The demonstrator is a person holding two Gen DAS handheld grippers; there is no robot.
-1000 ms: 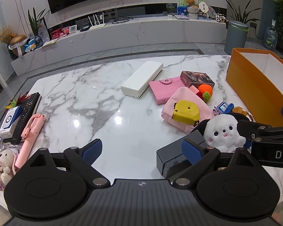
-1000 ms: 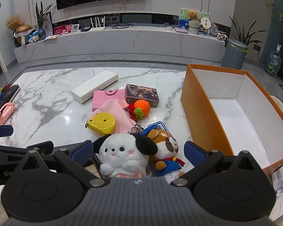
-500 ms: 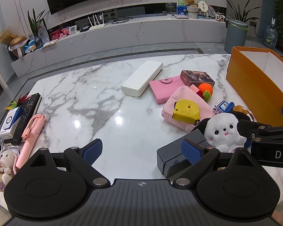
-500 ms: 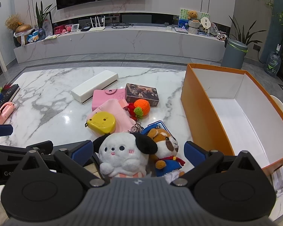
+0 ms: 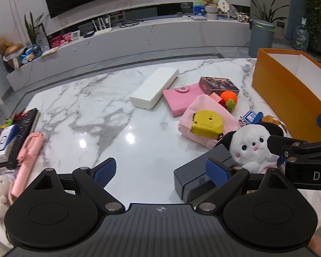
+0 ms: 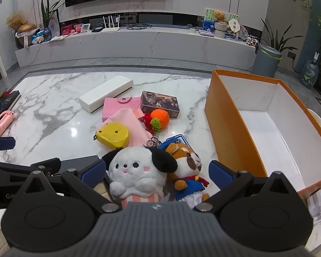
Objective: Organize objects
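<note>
We're low over the marble table (image 5: pixel 122 115) in both views, looking forward along the fingers toward the TV wall. Our left wrist view sits further left, taking in the table's left edge; our right wrist view hangs close above the white plush dog (image 6: pixel 137 171) and beside the orange box (image 6: pixel 226 115). Both share that dog and box.

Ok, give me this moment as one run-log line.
left hand-held gripper: open, empty | right hand-held gripper: open, straddling white plush dog | orange box: empty

Tape measure (image 6: pixel 113 135) on pouch (image 6: pixel 126 126), seemingly.
</note>
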